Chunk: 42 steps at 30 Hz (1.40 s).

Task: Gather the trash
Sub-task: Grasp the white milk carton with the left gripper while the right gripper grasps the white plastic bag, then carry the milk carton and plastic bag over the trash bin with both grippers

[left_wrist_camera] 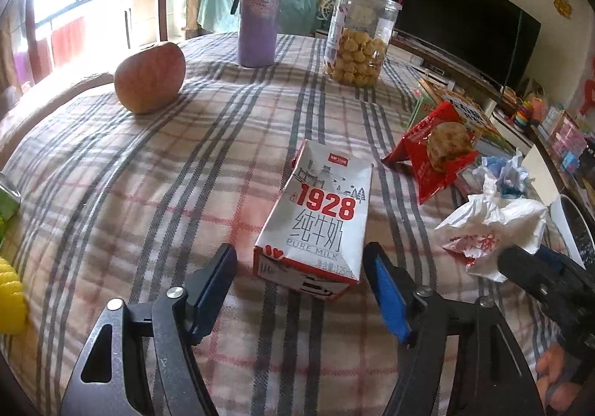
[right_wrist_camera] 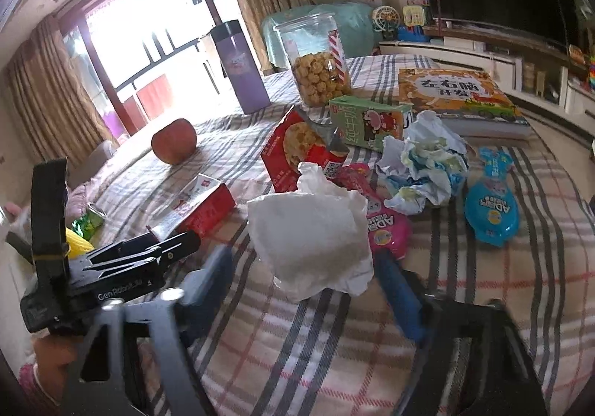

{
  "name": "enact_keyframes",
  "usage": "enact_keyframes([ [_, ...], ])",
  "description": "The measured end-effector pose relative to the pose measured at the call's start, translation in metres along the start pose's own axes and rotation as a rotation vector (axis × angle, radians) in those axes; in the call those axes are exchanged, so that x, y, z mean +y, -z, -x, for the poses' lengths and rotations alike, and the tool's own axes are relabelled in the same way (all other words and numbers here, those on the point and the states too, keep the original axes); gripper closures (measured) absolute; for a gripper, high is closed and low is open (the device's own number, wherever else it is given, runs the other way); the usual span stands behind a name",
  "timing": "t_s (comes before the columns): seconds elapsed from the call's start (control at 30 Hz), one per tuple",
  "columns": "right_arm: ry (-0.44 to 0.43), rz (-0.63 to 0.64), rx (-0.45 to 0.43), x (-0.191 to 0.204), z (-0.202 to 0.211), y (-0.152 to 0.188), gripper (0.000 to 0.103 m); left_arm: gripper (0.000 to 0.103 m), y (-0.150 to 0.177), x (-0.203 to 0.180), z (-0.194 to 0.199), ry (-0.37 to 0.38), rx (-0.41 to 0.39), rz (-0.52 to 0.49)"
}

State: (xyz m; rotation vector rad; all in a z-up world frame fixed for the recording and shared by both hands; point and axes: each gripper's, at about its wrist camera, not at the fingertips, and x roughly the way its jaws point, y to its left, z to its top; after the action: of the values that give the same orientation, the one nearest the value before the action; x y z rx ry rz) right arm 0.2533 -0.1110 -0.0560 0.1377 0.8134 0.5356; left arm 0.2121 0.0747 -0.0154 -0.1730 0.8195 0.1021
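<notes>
Checked cloth: grey, pink and cream plaid covers the desk [left_wrist_camera: 122, 192].
Left gripper [left_wrist_camera: 299, 282]: jaws open, one on each side of the near end of the milk carton [left_wrist_camera: 319, 218], with a gap at both sides; neither blue pad touches it.
Milk carton: crushed white and red carton lying flat near the middle of the desk, its printed face up.
Right gripper [right_wrist_camera: 303, 278]: jaws either side of the white crumpled paper [right_wrist_camera: 312, 241]; blur hides whether the pads press on it, so I cannot tell whether it is gripped.
White crumpled paper: at the near right part of the desk, just beside a pink packet [right_wrist_camera: 383, 226].
Other trash: a red biscuit wrapper [left_wrist_camera: 435, 152] beyond the carton, a blue and white paper ball [right_wrist_camera: 427, 163] and a blue packet [right_wrist_camera: 491, 204] toward the right edge.
Green drink box [right_wrist_camera: 368, 122]: lying behind the paper ball, just in front of a picture book [right_wrist_camera: 457, 96].
Far side: an apple [left_wrist_camera: 150, 77] toward the left edge, a purple flask [left_wrist_camera: 258, 6] and a clear jar of biscuits [left_wrist_camera: 359, 40] standing upright near the far edge.
Person: a hand [right_wrist_camera: 55, 352] grips the handle of the left gripper, seen from the right wrist view.
</notes>
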Motion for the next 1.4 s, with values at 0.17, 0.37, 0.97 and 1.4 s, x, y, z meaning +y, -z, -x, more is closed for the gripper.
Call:
enact_keyframes([
  [0.17, 0.0, 0.006, 0.018, -0.004, 0.002, 0.005, 0.083, 0.055, 0.002, -0.003, 0.005, 0.012, -0.028, -0.022],
  [0.37, -0.02, 0.006, -0.003, -0.008, 0.026, 0.011, 0.095, 0.056, 0.019, -0.015, 0.022, 0.04, -0.046, -0.041],
  [0.97, 0.024, -0.151, -0.068, -0.077, 0.105, 0.04, 0.095, 0.056, 0.066, -0.094, 0.066, 0.202, -0.05, -0.143],
  [1.4, 0.103, -0.248, -0.123, -0.134, 0.156, 0.055, 0.095, 0.056, 0.066, -0.152, 0.058, 0.287, -0.035, -0.227],
])
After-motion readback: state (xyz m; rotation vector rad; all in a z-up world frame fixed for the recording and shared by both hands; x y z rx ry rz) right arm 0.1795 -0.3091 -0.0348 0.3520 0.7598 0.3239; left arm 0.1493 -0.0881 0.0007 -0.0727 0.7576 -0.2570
